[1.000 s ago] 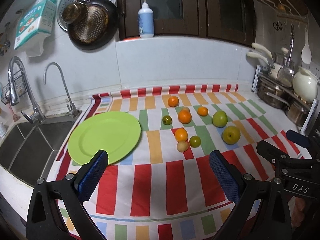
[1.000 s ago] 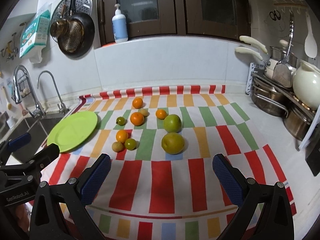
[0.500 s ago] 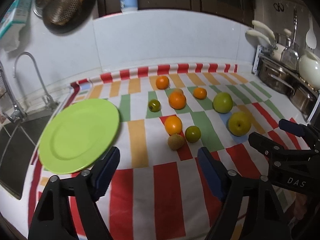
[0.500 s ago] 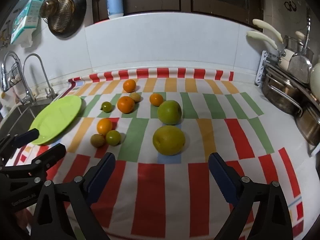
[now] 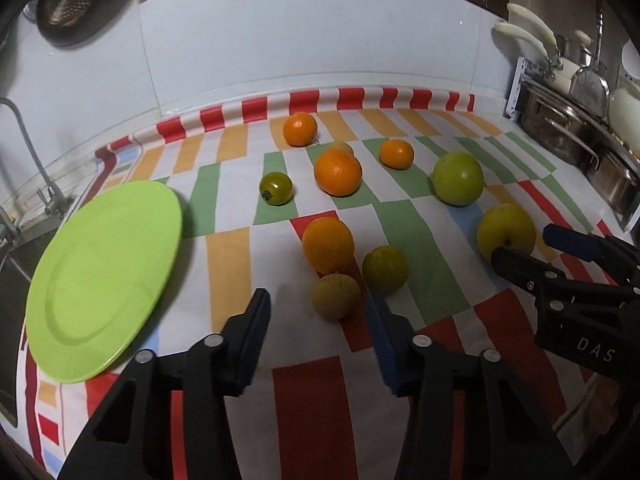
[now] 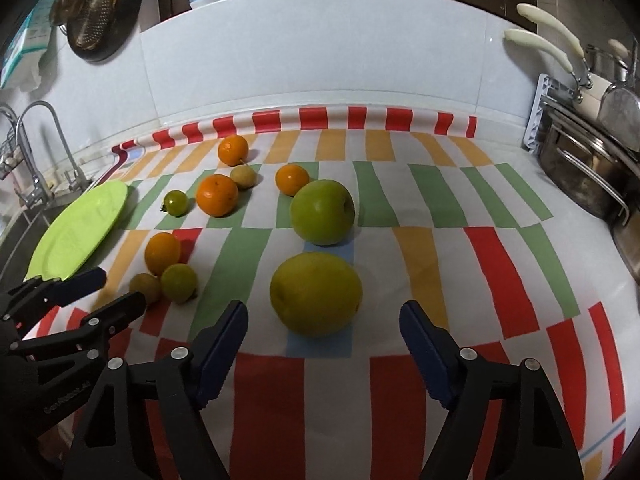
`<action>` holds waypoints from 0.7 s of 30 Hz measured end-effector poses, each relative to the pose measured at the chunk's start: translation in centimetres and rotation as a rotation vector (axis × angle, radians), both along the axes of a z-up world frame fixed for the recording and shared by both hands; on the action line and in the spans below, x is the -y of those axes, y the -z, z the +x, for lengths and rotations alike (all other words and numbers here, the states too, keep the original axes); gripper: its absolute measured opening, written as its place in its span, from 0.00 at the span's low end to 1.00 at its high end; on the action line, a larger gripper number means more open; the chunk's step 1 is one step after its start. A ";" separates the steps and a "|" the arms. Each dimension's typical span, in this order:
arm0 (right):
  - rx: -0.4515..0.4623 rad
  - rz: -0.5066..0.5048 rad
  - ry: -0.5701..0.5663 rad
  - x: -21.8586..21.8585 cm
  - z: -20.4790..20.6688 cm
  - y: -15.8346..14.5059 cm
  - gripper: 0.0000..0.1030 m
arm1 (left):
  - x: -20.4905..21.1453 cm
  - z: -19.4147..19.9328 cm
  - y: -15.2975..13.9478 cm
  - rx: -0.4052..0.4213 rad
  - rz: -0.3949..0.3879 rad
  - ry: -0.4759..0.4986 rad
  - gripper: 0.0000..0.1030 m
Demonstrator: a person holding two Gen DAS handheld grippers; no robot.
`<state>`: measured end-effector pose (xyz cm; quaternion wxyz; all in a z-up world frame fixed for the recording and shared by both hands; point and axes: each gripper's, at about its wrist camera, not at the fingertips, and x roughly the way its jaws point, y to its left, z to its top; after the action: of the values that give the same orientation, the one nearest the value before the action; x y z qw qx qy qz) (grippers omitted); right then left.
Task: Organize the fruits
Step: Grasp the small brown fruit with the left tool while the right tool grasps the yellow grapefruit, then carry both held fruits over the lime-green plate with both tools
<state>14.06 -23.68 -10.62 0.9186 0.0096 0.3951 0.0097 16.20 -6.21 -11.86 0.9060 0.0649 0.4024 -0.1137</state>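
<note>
Several fruits lie on a striped cloth point(image 5: 312, 400). My left gripper point(image 5: 318, 312) is open, its fingers either side of a small tan fruit point(image 5: 335, 295); an orange point(image 5: 328, 245) and a small green fruit point(image 5: 385, 268) sit just behind. My right gripper point(image 6: 322, 330) is open around a large yellow-green fruit point(image 6: 316, 294), with a green apple point(image 6: 322, 212) beyond it. A lime-green plate point(image 5: 100, 272) lies at the left and shows in the right wrist view point(image 6: 80, 228) too. More oranges point(image 5: 338, 172) sit farther back.
A sink with taps point(image 6: 44, 152) is at the left edge. Steel pots point(image 6: 584, 168) and a dish rack stand at the right. A tiled wall point(image 5: 320, 40) closes the back. A pan and strainer point(image 6: 96, 12) hang on it.
Both grippers have moved forward and down toward the fruits. The left one now brackets the small tan fruit, the right one the large yellow-green fruit. Both stay open.
</note>
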 end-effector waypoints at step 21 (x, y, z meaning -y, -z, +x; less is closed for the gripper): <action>-0.039 0.037 -0.039 0.0 2.1 1.4 0.52 | -0.1 1.0 0.3 -0.035 -0.045 0.022 0.26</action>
<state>16.15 -23.69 -12.02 0.9099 0.0192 0.4129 0.0348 17.18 -6.14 -12.13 0.8989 0.0469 0.4146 -0.1341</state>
